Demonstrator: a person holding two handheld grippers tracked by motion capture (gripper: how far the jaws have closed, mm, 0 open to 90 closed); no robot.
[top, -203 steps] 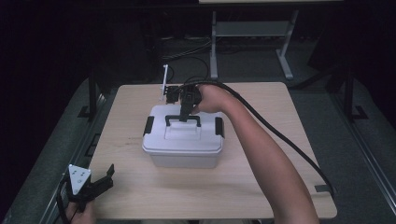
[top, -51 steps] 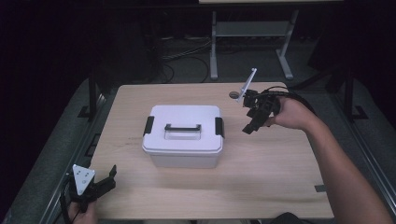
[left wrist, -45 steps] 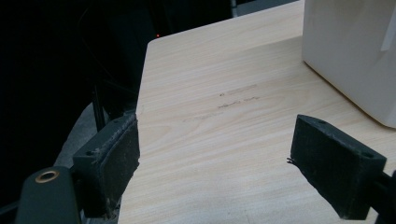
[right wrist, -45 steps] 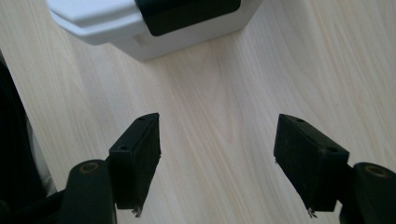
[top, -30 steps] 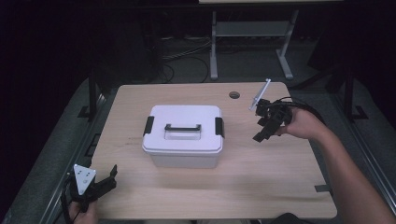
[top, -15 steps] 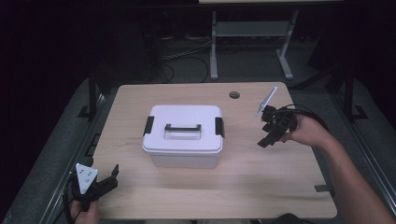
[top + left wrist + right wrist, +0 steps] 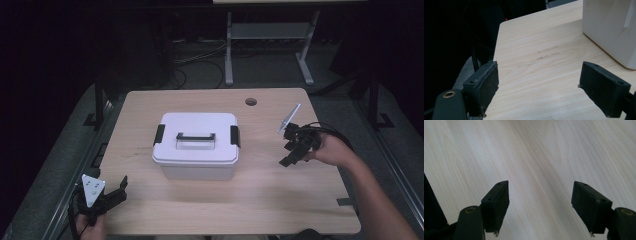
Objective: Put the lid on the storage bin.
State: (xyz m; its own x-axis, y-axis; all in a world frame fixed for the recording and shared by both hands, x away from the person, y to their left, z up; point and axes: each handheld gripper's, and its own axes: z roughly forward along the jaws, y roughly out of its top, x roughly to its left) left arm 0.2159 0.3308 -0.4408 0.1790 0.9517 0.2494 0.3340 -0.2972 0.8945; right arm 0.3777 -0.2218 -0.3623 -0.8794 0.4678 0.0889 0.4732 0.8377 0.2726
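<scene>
High view: a white box [image 7: 196, 145] with a black handle and two black side latches sits at the middle of the wooden table [image 7: 150, 105]. The right gripper [image 7: 292, 150] is over the table's right part, well apart from the box, jaws spread and empty. The left gripper [image 7: 107, 197] rests at the table's near left corner, also away from the box.

Left gripper view: jaws wide apart, nothing between them; the box [image 7: 611, 30] stands ahead at upper right.

Right gripper view: jaws spread wide over bare wood [image 7: 541, 157], holding nothing.
</scene>
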